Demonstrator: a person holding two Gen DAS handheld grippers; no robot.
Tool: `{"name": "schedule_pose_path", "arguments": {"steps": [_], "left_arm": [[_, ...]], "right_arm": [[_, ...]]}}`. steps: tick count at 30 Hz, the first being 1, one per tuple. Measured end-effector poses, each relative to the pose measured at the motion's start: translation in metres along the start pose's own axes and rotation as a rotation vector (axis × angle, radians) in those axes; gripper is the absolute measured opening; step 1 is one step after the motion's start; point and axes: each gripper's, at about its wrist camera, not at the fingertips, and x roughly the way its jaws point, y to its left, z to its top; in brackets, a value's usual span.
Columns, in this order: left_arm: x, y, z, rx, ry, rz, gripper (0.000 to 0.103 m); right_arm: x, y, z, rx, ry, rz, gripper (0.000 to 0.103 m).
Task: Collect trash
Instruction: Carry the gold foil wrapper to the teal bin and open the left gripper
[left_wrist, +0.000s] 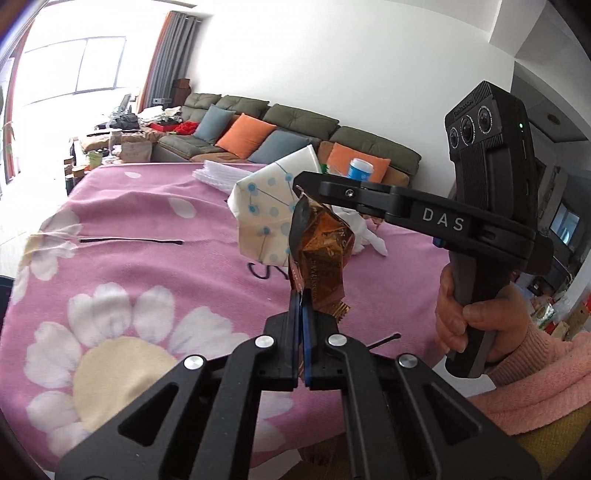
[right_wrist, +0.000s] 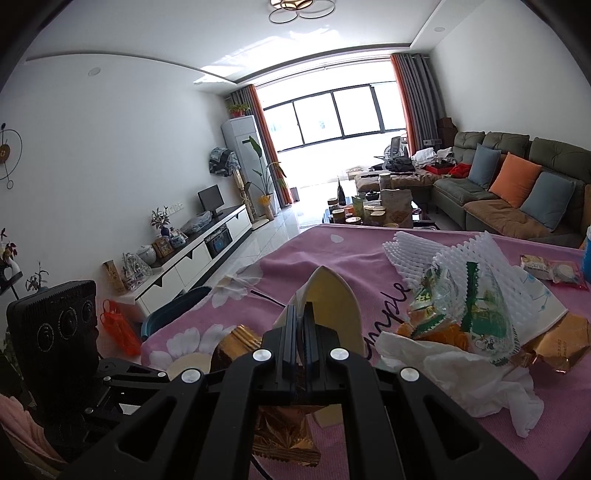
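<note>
The left gripper (left_wrist: 301, 295) is clamping the lower edge of a gold-brown foil wrapper (left_wrist: 321, 254), standing it upright above the pink flowered blanket (left_wrist: 129, 229). Just beyond, the right gripper (right_wrist: 300, 314) is pinching a cream paper cup (right_wrist: 332, 295) whose dotted outside (left_wrist: 262, 218) is touching the wrapper. Farther off, white foam netting (right_wrist: 436, 247) and crumpled tissue (right_wrist: 461, 369) are lying among other wrappers.

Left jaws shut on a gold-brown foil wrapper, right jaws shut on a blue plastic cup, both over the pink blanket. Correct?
Not quite. The right gripper holds a paper cup, white with blue dots, as the left wrist view shows. The left gripper is shut on the foil wrapper over the pink blanket.
</note>
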Motion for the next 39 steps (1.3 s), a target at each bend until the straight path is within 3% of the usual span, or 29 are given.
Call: {"name": "schedule_pose_path", "arguments": {"steps": [10, 21, 31, 39], "left_arm": [[-0.081, 0.072, -0.006, -0.122, -0.084, 0.248, 0.002], [-0.152, 0.162, -0.026, -0.272, -0.127, 0.492, 0.002], [-0.177, 0.225, -0.053, -0.382, -0.084, 0.604, 0.002], [-0.162, 0.258, -0.065, -0.445, -0.020, 0.650, 0.004]], "right_arm": [[0.059, 0.048, 0.036, -0.051, 0.029, 0.191, 0.002], [0.138, 0.115, 0.056, -0.098, 0.130, 0.360, 0.002], [0.196, 0.157, 0.056, -0.130, 0.227, 0.405, 0.002], [0.232, 0.175, 0.045, -0.135, 0.324, 0.403, 0.003]]}}
